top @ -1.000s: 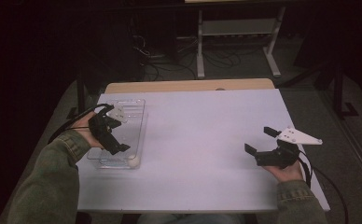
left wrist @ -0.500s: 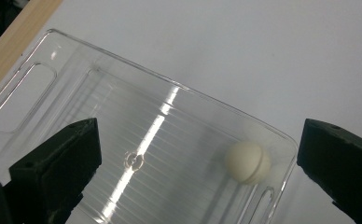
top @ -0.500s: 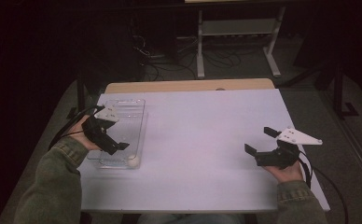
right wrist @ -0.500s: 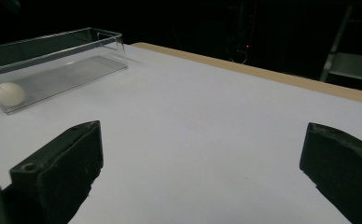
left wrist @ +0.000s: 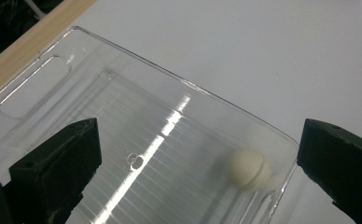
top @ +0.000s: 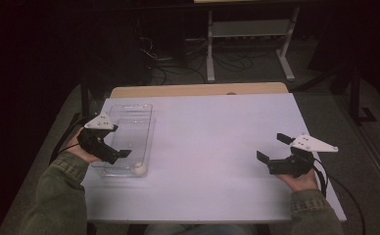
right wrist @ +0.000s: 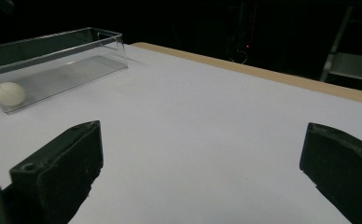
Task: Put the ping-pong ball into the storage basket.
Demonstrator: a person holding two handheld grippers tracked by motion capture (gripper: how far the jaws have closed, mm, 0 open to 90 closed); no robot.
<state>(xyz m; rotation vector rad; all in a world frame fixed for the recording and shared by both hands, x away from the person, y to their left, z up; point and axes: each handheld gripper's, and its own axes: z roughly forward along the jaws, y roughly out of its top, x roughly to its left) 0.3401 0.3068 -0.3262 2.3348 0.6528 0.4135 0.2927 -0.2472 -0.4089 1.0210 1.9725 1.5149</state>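
A clear plastic tray (top: 128,105) lies lengthwise at the table's left side. A small off-white ball (top: 139,170) rests inside it, in the near right corner. My left gripper (top: 117,147) hovers over the tray's left edge, tilted down toward the tray, jaws wide open and empty. In the left gripper view the ball (left wrist: 249,169) lies on the tray floor between the open jaws of my left gripper (left wrist: 198,144), nearer the right one. My right gripper (top: 271,148) is held open and empty above the table's right side, far from the tray. In the right gripper view, the ball (right wrist: 9,93) and tray (right wrist: 53,35) are far off at upper left.
The white tabletop (top: 212,142) has a wooden strip (top: 198,89) along its far edge. Beyond it are a dark floor, cables and a metal stand (top: 249,29). Cables trail from both grippers off the table's sides.
My left gripper has drawn a little to the left and toward the person, from over the tray's middle to its left edge. The ball and right gripper stay put.
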